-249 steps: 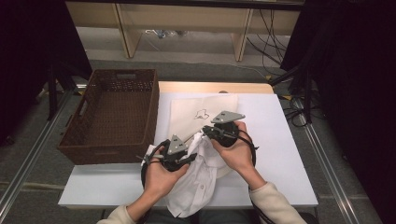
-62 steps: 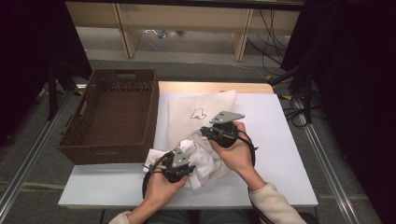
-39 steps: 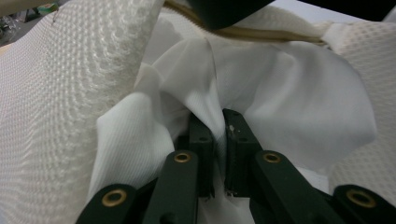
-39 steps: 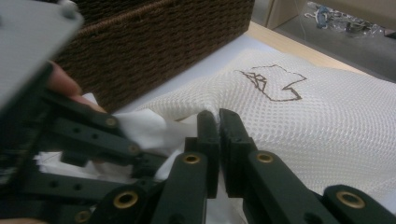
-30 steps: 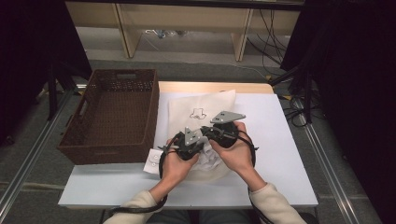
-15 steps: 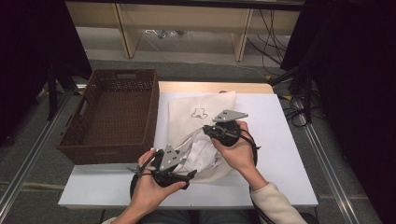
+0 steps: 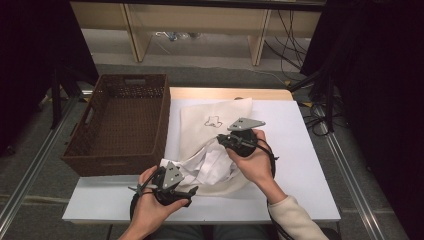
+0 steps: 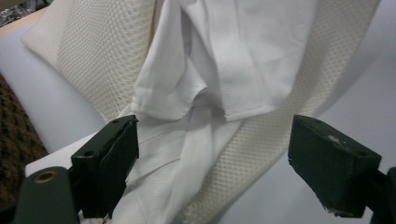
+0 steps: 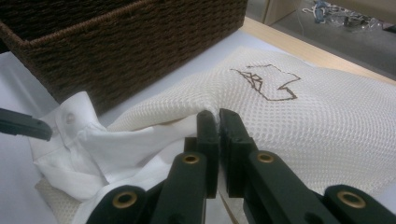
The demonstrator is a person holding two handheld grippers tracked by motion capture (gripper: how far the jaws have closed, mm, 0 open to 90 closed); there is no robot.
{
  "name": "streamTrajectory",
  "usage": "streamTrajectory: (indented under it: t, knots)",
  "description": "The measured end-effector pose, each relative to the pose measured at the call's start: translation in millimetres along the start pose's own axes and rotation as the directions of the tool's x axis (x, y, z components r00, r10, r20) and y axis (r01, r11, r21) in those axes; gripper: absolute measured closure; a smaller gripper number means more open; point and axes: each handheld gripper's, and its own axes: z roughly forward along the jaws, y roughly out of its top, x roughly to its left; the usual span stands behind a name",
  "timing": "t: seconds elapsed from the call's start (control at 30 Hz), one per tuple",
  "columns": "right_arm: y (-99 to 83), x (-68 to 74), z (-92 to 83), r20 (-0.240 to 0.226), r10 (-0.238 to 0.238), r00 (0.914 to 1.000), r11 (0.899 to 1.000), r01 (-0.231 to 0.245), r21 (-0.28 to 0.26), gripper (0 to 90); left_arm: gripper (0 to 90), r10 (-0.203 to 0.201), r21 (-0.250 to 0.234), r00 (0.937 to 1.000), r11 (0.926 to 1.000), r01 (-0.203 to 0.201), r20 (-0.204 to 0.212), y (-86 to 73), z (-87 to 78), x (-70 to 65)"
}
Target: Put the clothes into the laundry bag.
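Right gripper (image 7: 223,139), held in the person's right hand (image 7: 255,162) over the middle of the white table (image 7: 300,130): jaws clamped tight on the edge of a cream mesh bag (image 7: 210,117), pinching the mesh at its opening, as the right gripper view (image 9: 217,116) shows with the two black fingers (image 9: 233,140) pressed together on the fabric. Mesh bag (image 9: 327,116): flat on the table ahead of this gripper and off to its side, a small brown outline emblem (image 9: 266,81) printed just beyond the jaw tips. White shirt (image 7: 210,165): bunched, lying partly on and partly inside the bag's mouth, directly below and beside the right gripper, between the two grippers; a buttoned cuff or collar end (image 9: 70,119) lies to the near left of the jaws. Left gripper (image 7: 187,192), in the left hand (image 7: 150,205) at the table's near edge: jaws released and standing wide, having just been opening, with nothing pressed between them; in the left gripper view (image 8: 212,172) the shirt (image 8: 233,60) and the mesh (image 8: 93,51) lie ahead of and under the parted jaws, untouched by the pads (image 8: 119,158). Brown wicker basket (image 7: 122,120): to the left of both grippers, close beside the bag.
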Motion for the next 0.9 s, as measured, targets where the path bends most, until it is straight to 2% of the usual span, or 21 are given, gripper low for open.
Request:
streamTrajectory:
  t: [0.03,0.07,0.1,0.13,0.2,0.3,0.33,0.37,0.43,0.47,0.5,0.53,0.63,0.77,0.8,0.83,0.87,0.9]
  knots:
    - [-0.1,0.1,0.5,0.003,0.001,1.0000,1.000,-0.001,-0.003,88.6,16.4,0.006,0.016,1.0000,0.9999,-0.006,-0.003,0.2,0.8,2.2]
    - [-0.1,0.1,0.5,-0.001,0.004,1.0000,1.000,-0.004,0.002,88.6,16.4,0.033,0.015,0.9993,0.9994,-0.032,-0.017,1.2,2.2,5.3]
    - [-0.1,-0.1,1.1,-0.003,-0.002,1.0000,1.000,0.002,0.002,88.6,16.3,0.029,0.021,0.9992,0.9994,-0.029,-0.025,2.3,2.9,5.5]
    - [-0.1,-0.3,1.4,-0.002,-0.006,1.0000,1.000,0.006,0.001,88.6,16.3,0.049,0.016,0.9984,0.9987,-0.049,-0.028,4.3,4.6,6.7]
    - [-0.2,1.0,1.8,-0.008,-0.001,1.0000,1.000,0.001,0.005,88.6,16.5,0.033,0.024,0.9991,0.9992,-0.032,-0.026,6.5,10.2,8.2]
    - [-0.1,0.8,1.9,-0.006,-0.003,1.0000,1.000,0.003,0.001,88.5,17.0,0.027,0.036,0.9980,0.9990,-0.025,-0.058,6.8,24.6,12.8]
    - [-0.4,0.8,1.9,-0.003,-0.005,1.0000,1.000,0.005,0.001,88.5,17.5,0.039,0.058,0.9976,0.9977,-0.035,-0.057,6.5,27.7,14.9]
    - [-0.4,0.4,1.7,-0.001,-0.008,1.0000,1.000,0.008,0.000,88.6,17.5,0.020,0.052,0.9983,0.9985,-0.017,-0.055,5.8,30.9,14.8]
    - [-0.1,-0.4,1.3,-0.004,-0.013,0.9999,1.000,0.013,0.001,88.6,17.3,0.043,0.070,0.9982,0.9968,-0.040,-0.042,5.4,32.1,16.3]
    - [-0.1,-0.6,1.3,-0.005,-0.012,0.9999,1.000,0.012,0.001,88.6,17.3,0.031,0.070,0.9988,0.9971,-0.029,-0.038,4.9,32.6,15.6]
    - [-0.2,-0.4,1.2,-0.004,-0.002,1.0000,1.000,0.002,0.004,88.5,17.3,0.051,0.062,0.9979,0.9969,-0.048,-0.039,4.8,33.6,17.0]
    - [-0.3,-0.7,1.7,-0.006,-0.007,1.0000,1.000,0.007,0.004,88.6,17.3,0.026,0.072,0.9989,0.9971,-0.024,-0.038,4.2,34.4,15.6]
    - [-0.5,0.7,2.6,-0.005,-0.004,1.0000,1.000,0.004,0.004,88.6,17.6,0.025,0.087,0.9991,0.9960,-0.022,-0.034,2.6,39.9,15.7]
    - [-0.3,1.0,2.7,-0.010,-0.012,0.9999,1.000,0.012,0.006,88.5,27.2,0.043,0.113,0.9976,0.9929,-0.036,-0.055,1.9,43.8,12.0]
    - [-0.4,0.9,2.8,-0.008,-0.010,0.9999,1.000,0.010,0.007,88.5,32.9,0.051,0.115,0.9957,0.9924,-0.042,-0.077,2.3,43.0,10.8]
    - [-0.4,1.0,3.1,-0.010,-0.009,0.9999,1.000,0.009,0.007,88.5,39.8,0.032,0.126,0.9954,0.9919,-0.020,-0.090,1.8,42.6,8.2]
    - [-0.4,1.0,3.1,-0.011,-0.011,0.9999,1.000,0.011,0.006,88.5,45.5,0.050,0.129,0.9932,0.9910,-0.036,-0.105,2.2,42.2,8.1]
    - [-0.3,0.7,3.0,-0.011,-0.011,0.9999,1.000,0.011,0.006,88.5,51.1,0.032,0.133,0.9940,0.9909,-0.018,-0.104,2.5,41.5,7.7]
